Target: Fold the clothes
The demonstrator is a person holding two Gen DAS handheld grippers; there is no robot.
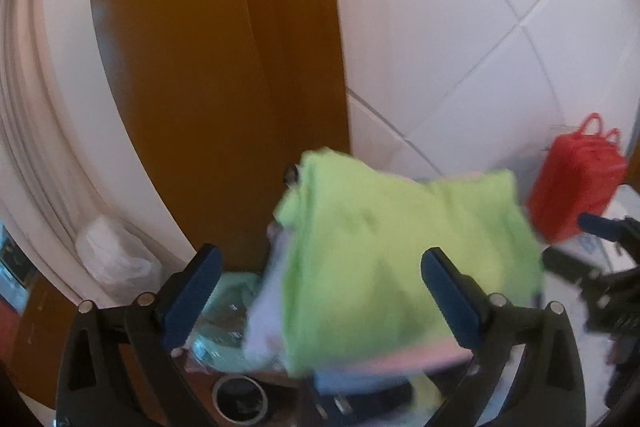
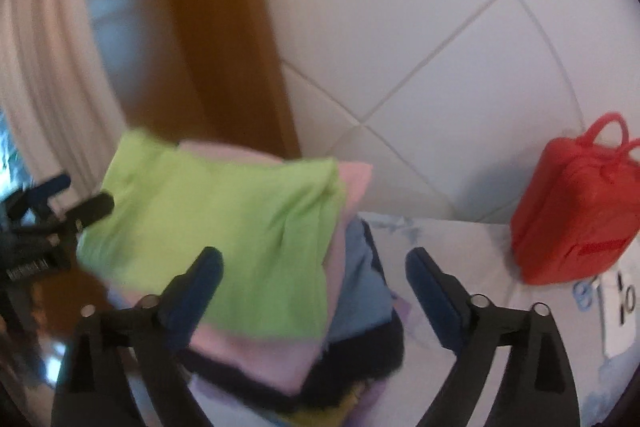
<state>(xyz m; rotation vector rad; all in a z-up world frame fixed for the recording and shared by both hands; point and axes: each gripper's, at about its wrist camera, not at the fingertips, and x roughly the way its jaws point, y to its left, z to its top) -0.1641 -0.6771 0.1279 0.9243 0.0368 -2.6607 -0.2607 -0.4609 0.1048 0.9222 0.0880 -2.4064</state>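
A folded lime-green garment (image 1: pixel 400 231) lies on top of a stack of folded clothes. It also shows in the right wrist view (image 2: pixel 224 227), over pink (image 2: pixel 256 351), blue (image 2: pixel 360 291) and dark (image 2: pixel 360 359) layers. My left gripper (image 1: pixel 320 283) is open, with its fingers either side of the green garment and holding nothing. My right gripper (image 2: pixel 314 283) is open and empty, above the right edge of the stack. Each gripper shows at the edge of the other's view: the right one (image 1: pixel 600 267) and the left one (image 2: pixel 48 227). Both views are blurred.
A red bag (image 2: pixel 576 211) with handles stands to the right against the white tiled wall (image 2: pixel 400 27); it shows in the left wrist view too (image 1: pixel 572 183). A brown wooden door (image 1: pixel 216 67) is behind the stack. A white plastic bag (image 1: pixel 116 259) lies at the left. The stack rests on a patterned cloth surface (image 2: pixel 460 239).
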